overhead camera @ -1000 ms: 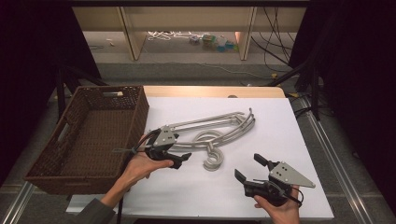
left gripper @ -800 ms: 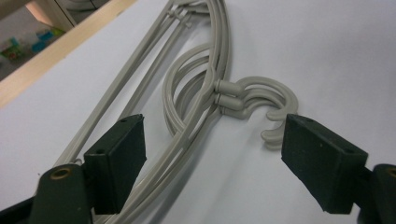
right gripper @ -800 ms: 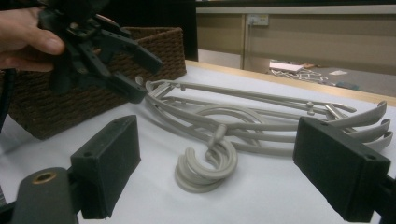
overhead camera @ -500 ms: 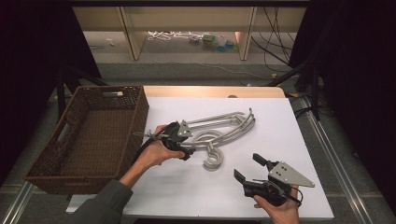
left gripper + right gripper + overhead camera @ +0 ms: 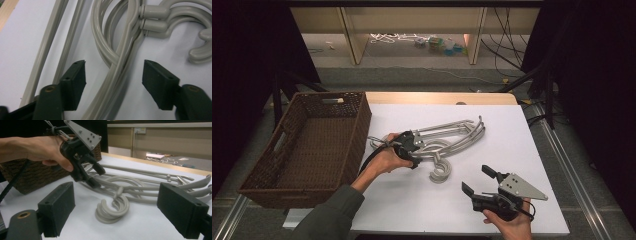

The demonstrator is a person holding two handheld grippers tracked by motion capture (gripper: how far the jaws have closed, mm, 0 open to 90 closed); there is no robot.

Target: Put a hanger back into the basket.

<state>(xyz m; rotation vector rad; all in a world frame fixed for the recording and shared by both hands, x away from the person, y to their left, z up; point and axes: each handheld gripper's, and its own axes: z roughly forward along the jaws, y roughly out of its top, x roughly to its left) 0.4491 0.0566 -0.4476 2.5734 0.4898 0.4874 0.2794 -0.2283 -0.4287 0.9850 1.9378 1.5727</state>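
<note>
White sheet [image 5: 512, 130] covers a wood-edged table [image 5: 437, 97]; dark room, pale shelving [image 5: 412, 30] at back with cables and clutter on the floor beneath, brown wicker basket [image 5: 307, 145] at the table's left edge. Since a second ago the left gripper [image 5: 412, 147] has moved forward from the sheet's near-left part onto the stack of grey plastic hangers [image 5: 452, 135]; right gripper [image 5: 479, 181] unchanged, hangers unmoved. Hangers lie flat mid-sheet, just right of the basket, hooks [image 5: 439, 170] curling toward the person. Left gripper jaws spread wide, straddling the hanger arms [image 5: 120, 67] near the hook necks, not clamped yet. Right gripper held near the front right edge, well apart from the hangers, jaws wide open, holding nothing, aimed at the hooks [image 5: 112, 208].
</note>
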